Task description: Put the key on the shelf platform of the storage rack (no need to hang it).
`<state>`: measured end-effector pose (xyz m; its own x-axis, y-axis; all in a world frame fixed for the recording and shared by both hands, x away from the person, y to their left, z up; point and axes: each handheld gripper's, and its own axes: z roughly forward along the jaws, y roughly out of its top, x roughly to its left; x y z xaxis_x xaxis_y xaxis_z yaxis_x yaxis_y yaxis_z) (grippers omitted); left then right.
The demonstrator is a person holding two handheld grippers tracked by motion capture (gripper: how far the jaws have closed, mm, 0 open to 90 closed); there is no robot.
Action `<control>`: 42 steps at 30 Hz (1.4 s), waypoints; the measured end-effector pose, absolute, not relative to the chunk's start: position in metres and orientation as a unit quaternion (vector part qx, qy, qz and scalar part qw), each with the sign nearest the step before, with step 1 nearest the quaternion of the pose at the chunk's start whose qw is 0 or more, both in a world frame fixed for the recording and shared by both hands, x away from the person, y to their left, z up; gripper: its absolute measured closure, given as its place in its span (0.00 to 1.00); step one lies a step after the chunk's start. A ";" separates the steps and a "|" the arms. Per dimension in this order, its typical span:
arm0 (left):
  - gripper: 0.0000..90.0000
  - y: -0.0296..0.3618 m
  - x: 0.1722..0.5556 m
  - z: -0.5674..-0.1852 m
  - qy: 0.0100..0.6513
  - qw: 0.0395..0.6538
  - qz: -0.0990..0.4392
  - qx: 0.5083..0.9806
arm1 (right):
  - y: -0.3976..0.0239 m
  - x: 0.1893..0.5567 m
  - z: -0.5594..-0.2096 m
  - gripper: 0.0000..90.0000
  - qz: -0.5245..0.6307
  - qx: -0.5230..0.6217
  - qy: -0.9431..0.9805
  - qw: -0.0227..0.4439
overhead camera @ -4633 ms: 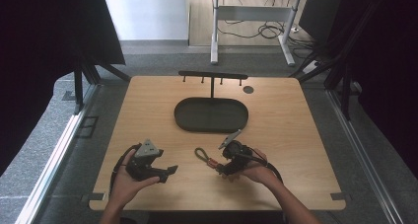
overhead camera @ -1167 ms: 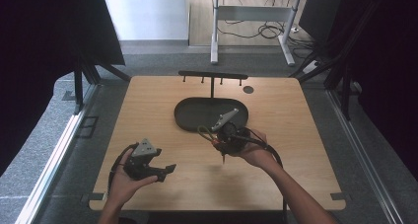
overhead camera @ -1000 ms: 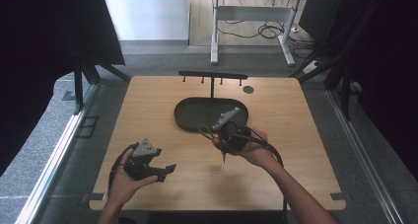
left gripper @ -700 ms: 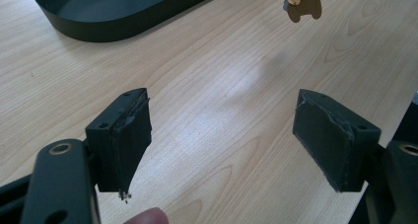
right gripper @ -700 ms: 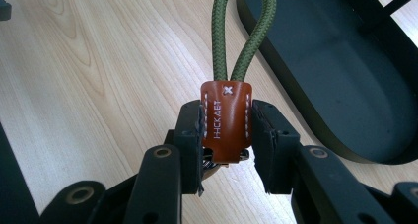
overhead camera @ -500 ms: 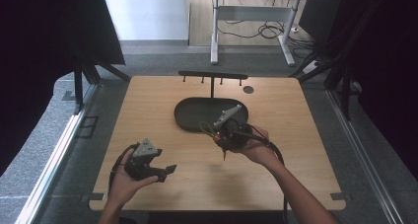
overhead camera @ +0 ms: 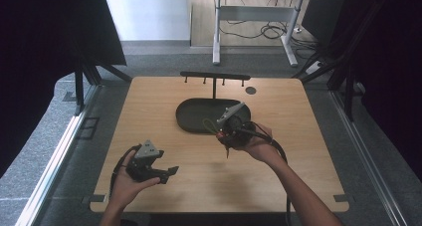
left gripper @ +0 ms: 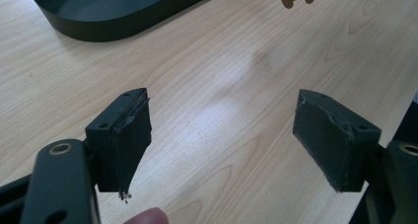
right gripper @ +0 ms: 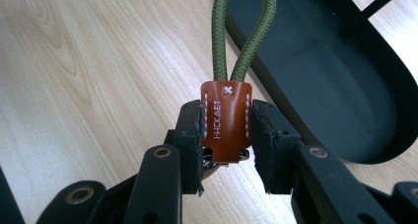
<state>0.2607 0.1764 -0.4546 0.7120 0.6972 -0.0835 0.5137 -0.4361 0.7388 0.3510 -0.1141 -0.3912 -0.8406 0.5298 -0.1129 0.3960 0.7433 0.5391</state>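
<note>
One right gripper view alone reads the leather tab (right gripper: 226, 120); stitched lettering.

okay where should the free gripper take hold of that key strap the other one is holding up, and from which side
Take the green cord loop, not the brown leather tab, which the right gripper already clamps from both sides. The loop stands clear above the jaws, over the black tray's edge, so the left gripper, its jaws wide open, could probably close across it from the tray side.

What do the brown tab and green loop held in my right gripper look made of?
Brown stitched tab: likely leather, smooth with a slight sheen, white stitching and stamped letters. Green cord loop: woven textile, matte, braid visible.
</note>
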 end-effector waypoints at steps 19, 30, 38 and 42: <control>0.25 0.174 0.260 -0.455 0.360 0.389 0.116 0.840 | -0.117 0.366 -0.387 0.74 0.253 0.265 0.921 0.133; 0.25 0.175 0.260 -0.455 0.360 0.388 0.117 0.840 | -0.117 0.375 -0.385 0.74 0.249 0.271 0.920 0.136; 0.25 0.175 0.261 -0.455 0.360 0.388 0.116 0.841 | -0.117 0.381 -0.384 0.74 0.243 0.276 0.920 0.137; 0.25 0.175 0.261 -0.455 0.360 0.387 0.116 0.841 | -0.117 0.383 -0.382 0.74 0.243 0.280 0.918 0.138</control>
<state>0.2606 0.1750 -0.4547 0.7145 0.6946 -0.0834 0.5147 -0.4412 0.7351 0.3832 -0.1174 -0.3824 -0.8047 0.5820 -0.1170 0.4480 0.7246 0.5236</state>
